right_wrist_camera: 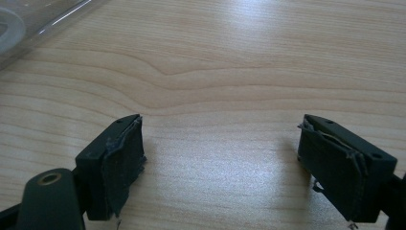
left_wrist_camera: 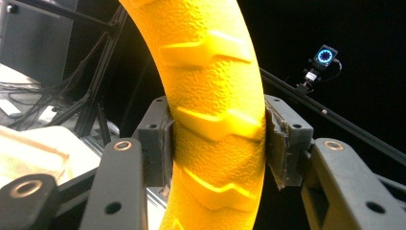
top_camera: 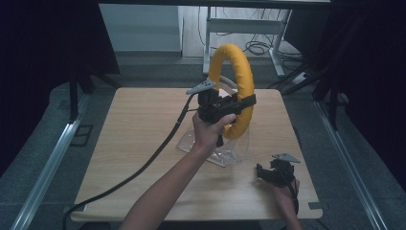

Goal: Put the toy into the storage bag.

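Wooden table (top_camera: 134, 143) stands among dark curtains, a clear plastic stand (top_camera: 218, 151) near its middle. Left gripper (top_camera: 237, 101) clamps the yellow ring (top_camera: 239, 72), held upright above that stand; right gripper (top_camera: 262, 173) rests spread and empty at the near right. Ring is lifted; placing it seemingly remains.

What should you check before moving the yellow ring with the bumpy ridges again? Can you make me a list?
1. Left gripper shut on the yellow ring, pads on both sides: ok.
2. Ring lifted above the wooden table: ok.
3. Clear plastic stand below the ring, upright on the table: ok.
4. Right gripper open with nothing between its jaws: ok.
5. Right gripper away from the ring, near the table's front edge: ok.
6. Whether the ring slips in the pads: cannot tell.
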The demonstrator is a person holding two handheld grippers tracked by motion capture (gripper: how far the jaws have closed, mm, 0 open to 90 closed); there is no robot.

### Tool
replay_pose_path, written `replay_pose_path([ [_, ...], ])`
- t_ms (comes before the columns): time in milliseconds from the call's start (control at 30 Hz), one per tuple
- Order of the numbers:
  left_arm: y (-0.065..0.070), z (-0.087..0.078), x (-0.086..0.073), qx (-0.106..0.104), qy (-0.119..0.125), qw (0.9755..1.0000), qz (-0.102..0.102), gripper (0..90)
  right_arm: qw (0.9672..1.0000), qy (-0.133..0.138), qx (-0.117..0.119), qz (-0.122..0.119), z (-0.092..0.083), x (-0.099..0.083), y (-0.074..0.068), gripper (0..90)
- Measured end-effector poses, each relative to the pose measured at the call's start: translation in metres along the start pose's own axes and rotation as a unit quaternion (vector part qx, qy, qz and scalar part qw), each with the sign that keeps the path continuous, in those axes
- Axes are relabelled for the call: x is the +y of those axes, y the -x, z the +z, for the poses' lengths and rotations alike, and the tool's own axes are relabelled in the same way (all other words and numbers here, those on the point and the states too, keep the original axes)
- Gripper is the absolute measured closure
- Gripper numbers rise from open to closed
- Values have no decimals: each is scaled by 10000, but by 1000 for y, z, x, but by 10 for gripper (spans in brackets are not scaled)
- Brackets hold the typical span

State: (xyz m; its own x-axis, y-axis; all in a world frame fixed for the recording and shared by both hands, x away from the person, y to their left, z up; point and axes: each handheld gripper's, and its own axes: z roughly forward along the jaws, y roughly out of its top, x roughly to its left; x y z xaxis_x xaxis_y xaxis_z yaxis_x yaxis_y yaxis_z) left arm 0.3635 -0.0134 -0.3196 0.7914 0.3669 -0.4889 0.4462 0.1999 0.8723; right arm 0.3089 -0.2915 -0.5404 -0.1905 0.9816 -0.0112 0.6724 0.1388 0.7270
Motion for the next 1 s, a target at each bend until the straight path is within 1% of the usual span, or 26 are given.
replay_pose_path([
  [33, 0, 0, 0, 0, 0, 10000, 0, 505, 10000, 0, -1, 4, 0, 0, 0, 159],
  [67, -3, -1, -2, 36, -15, 10000, -30, 505, 10000, 0, -1, 4, 0, 0, 0, 159],
  [167, -7, 0, -7, 118, -64, 9999, -12, 505, 10000, 2, -6, 11, 0, 0, 0, 159],
  [267, -8, 1, -11, 130, -106, 9999, 20, 505, 10000, 13, -11, -11, 0, 0, 0, 159],
  [500, -14, 4, -20, 216, -159, 9996, -5, 505, 10000, 7, -2, 4, 0, 0, 0, 159],
  [567, -15, 4, -23, 215, -151, 9997, -22, 505, 10000, 6, -2, 5, 0, 0, 0, 159],
  [633, -18, 3, -26, 203, -143, 9997, -86, 505, 10000, 3, -2, 16, 0, 0, 0, 159],
  [700, -22, 2, -29, 233, -162, 9995, -164, 505, 10000, 2, 3, 10, 0, 0, 0, 159],
  [800, -26, 2, -34, 297, -191, 9992, -198, 505, 10000, -5, 4, 37, 0, 0, -1, 159],
  [1000, -30, 5, -43, 410, -287, 9986, -167, 504, 10000, -2, 7, 4, 0, 0, 0, 159],
])
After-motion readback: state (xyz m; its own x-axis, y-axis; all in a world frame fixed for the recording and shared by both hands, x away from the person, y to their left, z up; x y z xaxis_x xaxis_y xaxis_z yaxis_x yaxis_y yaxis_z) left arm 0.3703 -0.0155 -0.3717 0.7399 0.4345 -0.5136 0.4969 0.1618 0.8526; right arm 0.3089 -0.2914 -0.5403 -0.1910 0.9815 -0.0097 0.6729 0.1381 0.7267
